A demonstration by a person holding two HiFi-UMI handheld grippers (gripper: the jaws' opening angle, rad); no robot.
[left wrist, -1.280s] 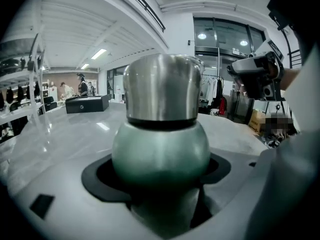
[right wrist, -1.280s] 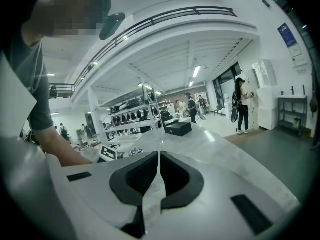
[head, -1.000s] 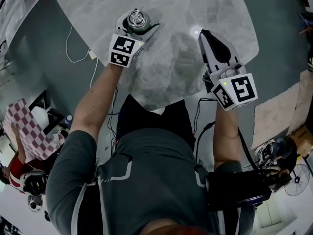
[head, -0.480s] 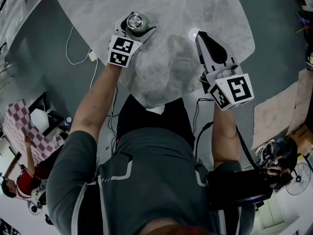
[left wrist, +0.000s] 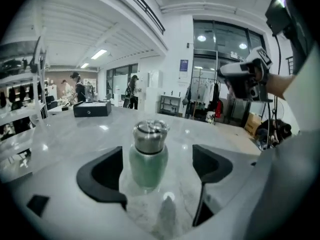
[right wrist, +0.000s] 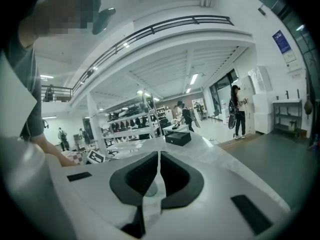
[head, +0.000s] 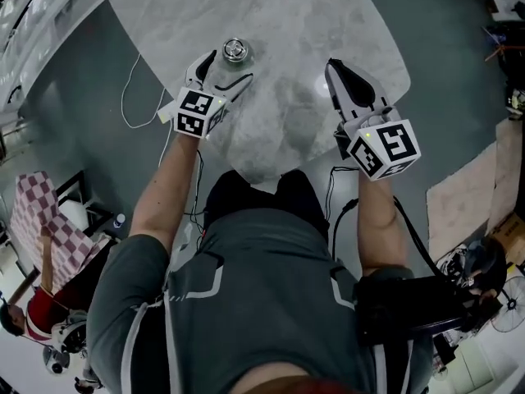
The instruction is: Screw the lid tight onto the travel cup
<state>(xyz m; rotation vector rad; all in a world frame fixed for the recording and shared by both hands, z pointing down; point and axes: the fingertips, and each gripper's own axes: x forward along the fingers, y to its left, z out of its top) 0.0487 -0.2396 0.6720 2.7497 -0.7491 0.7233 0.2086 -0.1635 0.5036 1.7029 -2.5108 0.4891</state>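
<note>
The travel cup (head: 236,51), green with a steel lid on top, stands upright on the grey marble table (head: 287,23). In the left gripper view the cup (left wrist: 148,159) sits just ahead of the black pads, touching neither. My left gripper (head: 228,71) is open; its jaws have just been opening and hold nothing. My right gripper (head: 332,64) hovers over the table's right side, shut and empty. In the right gripper view its pads (right wrist: 145,176) meet along a thin seam.
A black box (left wrist: 91,109) lies far back on the table. The table's near edge (head: 271,171) curves just in front of the person's body. A white cable (head: 135,97) trails on the floor at left. People stand in the background hall.
The left gripper let go of the cup and drew back toward the person, jaws spreading. The right gripper also pulled back, still shut. The cup stayed standing in place.
</note>
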